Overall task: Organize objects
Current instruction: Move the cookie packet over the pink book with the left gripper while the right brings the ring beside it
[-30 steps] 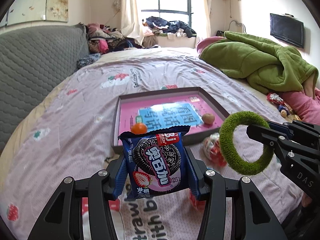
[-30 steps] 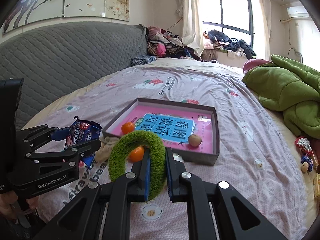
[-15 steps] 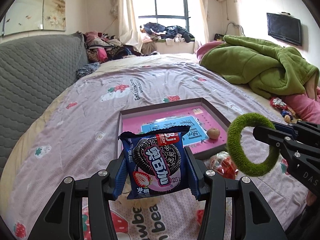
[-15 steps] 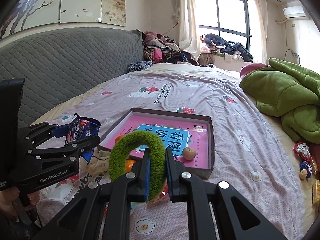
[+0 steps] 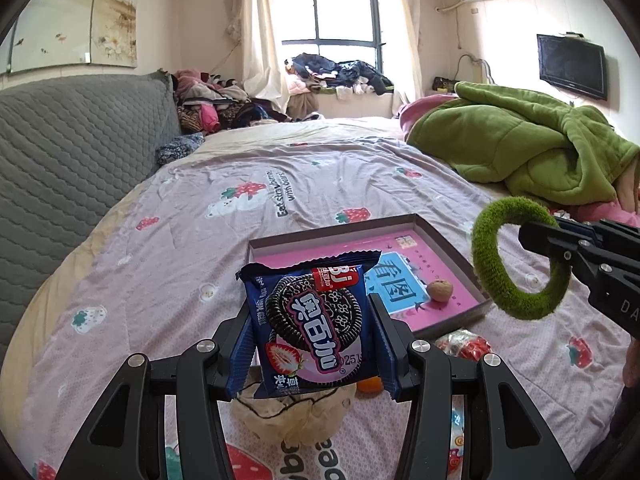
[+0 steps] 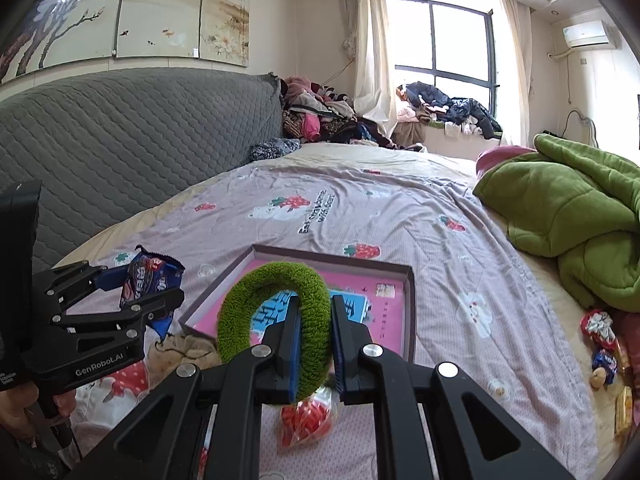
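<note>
At the bottom centre of the left wrist view, the left gripper has its fingers closed on the two side edges of a blue cookie packet, which stands upright between them, above the bed. Below the packet, at the lower middle of the frame, a crumpled cream cloth lies on the bedspread, with an orange fruit and a red wrapped sweet just to its right.

In the right wrist view the right gripper sits low and centre, its fingers clamped tight on one side of a fuzzy green ring, which stands on edge and hangs clear of the bed. A hand shows at the lower left edge, under the left gripper.

Past both held things, in mid frame, a shallow box with a pink floor lies flat on the bedspread; a walnut rests inside it near its right side. Farther back, a green blanket is heaped at the right, a grey quilted headboard runs along the left, and clothes are piled under the window.
</note>
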`<state>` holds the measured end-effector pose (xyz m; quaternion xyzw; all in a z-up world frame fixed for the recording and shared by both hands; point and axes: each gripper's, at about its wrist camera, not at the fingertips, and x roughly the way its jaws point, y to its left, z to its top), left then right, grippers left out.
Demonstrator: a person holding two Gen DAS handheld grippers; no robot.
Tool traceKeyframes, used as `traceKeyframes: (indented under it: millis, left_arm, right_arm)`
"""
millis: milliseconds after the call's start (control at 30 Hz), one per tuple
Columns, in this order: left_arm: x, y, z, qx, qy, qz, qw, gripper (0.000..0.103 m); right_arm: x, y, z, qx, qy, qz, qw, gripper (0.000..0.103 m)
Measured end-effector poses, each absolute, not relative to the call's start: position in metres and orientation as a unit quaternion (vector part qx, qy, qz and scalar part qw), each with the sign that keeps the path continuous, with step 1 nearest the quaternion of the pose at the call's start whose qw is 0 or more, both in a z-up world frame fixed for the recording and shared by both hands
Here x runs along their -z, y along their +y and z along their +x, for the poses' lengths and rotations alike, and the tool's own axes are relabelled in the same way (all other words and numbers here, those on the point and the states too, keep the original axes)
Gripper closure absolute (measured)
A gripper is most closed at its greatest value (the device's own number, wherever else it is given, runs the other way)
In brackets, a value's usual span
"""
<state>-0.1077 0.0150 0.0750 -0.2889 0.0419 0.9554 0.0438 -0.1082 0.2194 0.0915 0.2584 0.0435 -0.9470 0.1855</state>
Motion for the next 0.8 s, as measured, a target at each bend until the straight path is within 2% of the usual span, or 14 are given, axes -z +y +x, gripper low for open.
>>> traceKeyframes:
  millis: [800]
  left_arm:
    - [-0.082, 0.004, -0.142, -0.960, 0.030, -0.276, 0.032, 0.050]
  right_arm:
    - [-0.108, 0.215, -0.140, 0.954, 0.044, 0.228, 0.188, 0.089]
